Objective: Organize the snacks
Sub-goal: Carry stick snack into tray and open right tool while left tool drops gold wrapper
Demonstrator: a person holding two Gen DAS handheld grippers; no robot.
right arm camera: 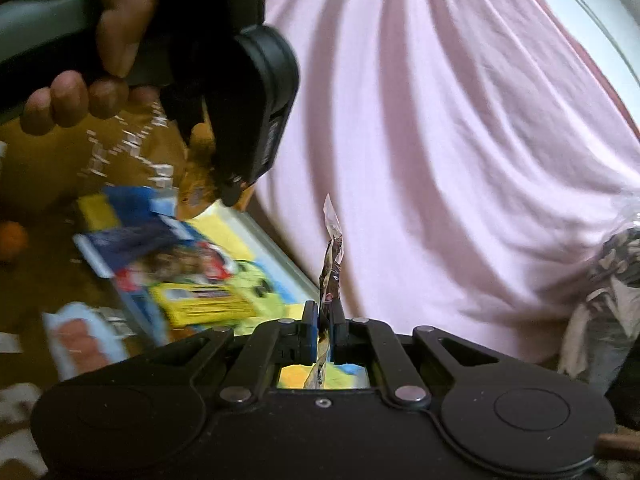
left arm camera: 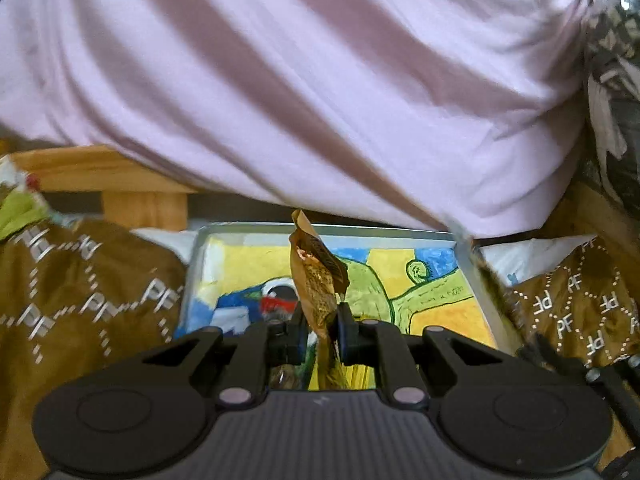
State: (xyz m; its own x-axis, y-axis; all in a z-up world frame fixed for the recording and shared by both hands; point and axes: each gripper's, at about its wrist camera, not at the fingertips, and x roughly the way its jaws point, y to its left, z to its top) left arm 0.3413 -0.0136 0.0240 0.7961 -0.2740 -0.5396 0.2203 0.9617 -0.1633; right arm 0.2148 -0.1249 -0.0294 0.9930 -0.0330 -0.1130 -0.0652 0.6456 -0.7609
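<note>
Snacks are clamped in both tools: the left gripper (left arm camera: pixel 322 330) pinches a crinkled gold-brown wrapper (left arm camera: pixel 318 280) upright over a tray (left arm camera: pixel 256 229) with a bright yellow, blue and green cartoon base, and the right gripper (right arm camera: pixel 325 330) grips a thin, twisted dark wrapper (right arm camera: pixel 332 256) edge-on. Brown cloth (left arm camera: pixel 80 300) beneath repeats "PF" in white. A pink shirt (left arm camera: pixel 320 80) fills the background. Blurred blue and yellow packets (right arm camera: pixel 180 276) lie on the tray; their print is unreadable

Crumpled brown-gold snack wrapper (left arm camera: pixel 318 280) upright, thin dark wrapper (right arm camera: pixel 333 264) likewise.
</note>
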